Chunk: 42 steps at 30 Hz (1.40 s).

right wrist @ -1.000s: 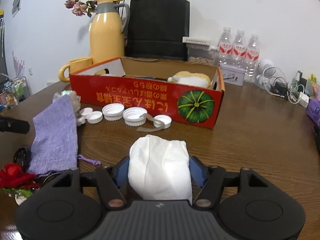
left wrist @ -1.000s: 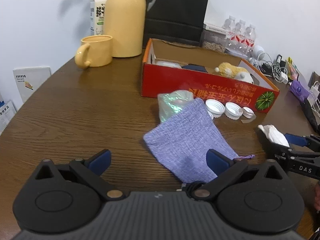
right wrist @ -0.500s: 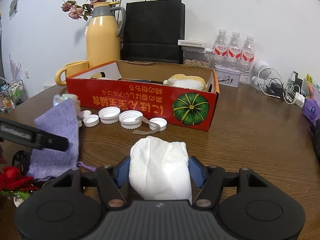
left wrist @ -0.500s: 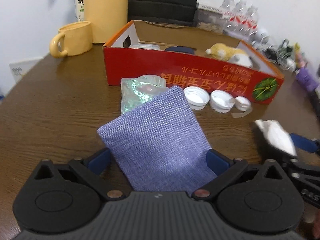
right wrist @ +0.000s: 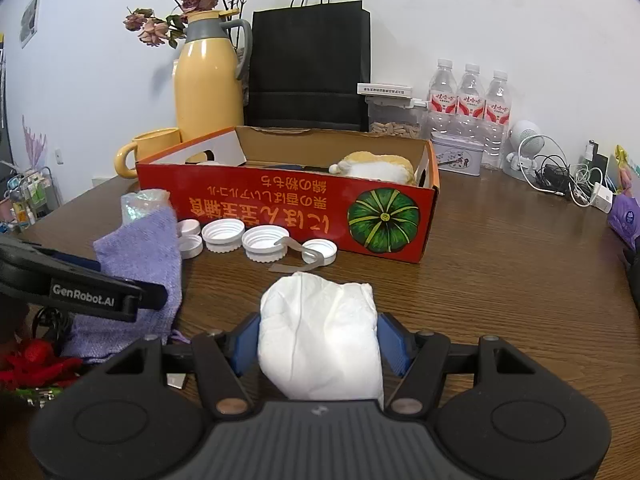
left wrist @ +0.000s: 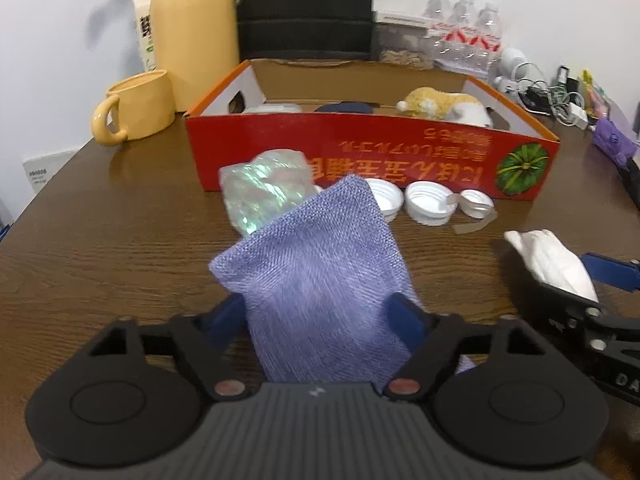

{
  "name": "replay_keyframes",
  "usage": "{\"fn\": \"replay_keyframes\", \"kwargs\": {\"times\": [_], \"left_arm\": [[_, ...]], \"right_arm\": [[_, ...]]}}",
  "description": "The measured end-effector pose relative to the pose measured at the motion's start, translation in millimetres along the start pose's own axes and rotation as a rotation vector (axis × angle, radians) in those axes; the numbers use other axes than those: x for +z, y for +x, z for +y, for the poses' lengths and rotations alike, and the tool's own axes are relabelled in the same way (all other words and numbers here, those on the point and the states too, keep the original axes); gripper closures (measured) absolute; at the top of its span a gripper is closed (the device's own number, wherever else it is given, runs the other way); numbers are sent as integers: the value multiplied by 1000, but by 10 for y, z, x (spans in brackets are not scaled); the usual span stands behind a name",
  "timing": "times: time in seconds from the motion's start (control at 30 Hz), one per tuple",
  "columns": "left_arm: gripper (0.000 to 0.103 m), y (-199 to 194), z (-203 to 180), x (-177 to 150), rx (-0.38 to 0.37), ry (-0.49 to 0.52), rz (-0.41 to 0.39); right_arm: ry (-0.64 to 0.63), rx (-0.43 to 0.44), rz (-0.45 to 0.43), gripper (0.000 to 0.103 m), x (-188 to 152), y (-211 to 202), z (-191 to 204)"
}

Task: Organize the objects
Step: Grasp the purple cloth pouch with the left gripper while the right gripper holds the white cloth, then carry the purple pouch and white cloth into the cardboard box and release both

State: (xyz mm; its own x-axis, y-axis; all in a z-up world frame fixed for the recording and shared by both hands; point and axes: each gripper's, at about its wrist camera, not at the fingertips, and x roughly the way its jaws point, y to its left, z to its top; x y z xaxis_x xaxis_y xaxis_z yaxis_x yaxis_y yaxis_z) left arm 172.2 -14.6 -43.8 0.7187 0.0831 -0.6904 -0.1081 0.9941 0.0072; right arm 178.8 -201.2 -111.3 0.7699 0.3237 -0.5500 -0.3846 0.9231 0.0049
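A purple woven pouch (left wrist: 320, 264) lies on the wooden table in front of the red cardboard box (left wrist: 360, 160). My left gripper (left wrist: 316, 316) is closing around the pouch's near end, and its blue pads touch both sides of the bunched cloth. An iridescent packet (left wrist: 264, 192) sits under the pouch's far corner. My right gripper (right wrist: 318, 340) is shut on a white crumpled wad (right wrist: 320, 332), held just above the table to the right of the pouch. Several white caps (right wrist: 264, 242) lie along the box's front wall. A plush toy (right wrist: 376, 168) is inside the box.
A yellow mug (left wrist: 136, 108), a yellow thermos (left wrist: 192, 36) and a black paper bag (right wrist: 308, 68) stand behind the box. Water bottles (right wrist: 468, 108) and tangled cables (right wrist: 560, 176) are at the back right. A red flower (right wrist: 32, 360) lies near the left front.
My left gripper has moved forward over the purple pouch and its jaws have narrowed onto the cloth. The right gripper has kept still with the white wad.
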Motion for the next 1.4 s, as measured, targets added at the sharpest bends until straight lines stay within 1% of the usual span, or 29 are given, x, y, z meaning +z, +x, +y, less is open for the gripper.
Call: {"fn": "replay_keyframes", "kwargs": {"times": [0.07,0.1,0.17,0.2,0.23,0.27,0.3,0.37,0.47,0.57,0.67,0.83,1.0,1.2,1.4], "left_arm": [[51,-38,-50,-14,-9,13,-10],[56,-51,-72,-20,-16,21,-14],[78,-83,-129,-36,-34,40,-22],[85,-95,-144,-39,-42,41,-22],[97,-103,-156,-40,-39,39,-20],[97,-106,-148,-35,-48,33,-19],[97,-105,-123,-30,-72,20,-16],[98,-124,-73,-15,-86,0,-17],[98,-198,0,32,-99,-22,-41],[98,-285,57,89,-120,-35,-65],[98,-375,109,146,-131,-40,-89],[98,-521,187,298,-149,-53,-131],[98,-624,224,507,-169,-56,-182],[98,-652,170,829,-185,-45,-250],[98,-459,157,1210,-179,-63,-293]], "right_arm": [[0,-1,0,41,2,-1,-1],[0,-1,-1,41,2,-2,-2],[2,-1,0,41,2,-2,-3],[3,-2,-1,41,2,-5,-3],[4,-3,-3,41,1,-9,-4],[5,-4,-5,41,2,-13,-5],[5,-4,-7,41,3,-16,-5],[0,-1,-13,41,4,-23,-1],[-11,-8,-29,42,1,-48,20],[-3,10,-50,42,-9,-95,38],[-18,8,-85,43,-11,-143,83],[-38,10,-136,43,78,-244,136],[-61,10,-185,43,304,-287,185],[-70,-4,-241,43,665,-193,226],[-40,-21,-266,43,1036,74,202]]}}
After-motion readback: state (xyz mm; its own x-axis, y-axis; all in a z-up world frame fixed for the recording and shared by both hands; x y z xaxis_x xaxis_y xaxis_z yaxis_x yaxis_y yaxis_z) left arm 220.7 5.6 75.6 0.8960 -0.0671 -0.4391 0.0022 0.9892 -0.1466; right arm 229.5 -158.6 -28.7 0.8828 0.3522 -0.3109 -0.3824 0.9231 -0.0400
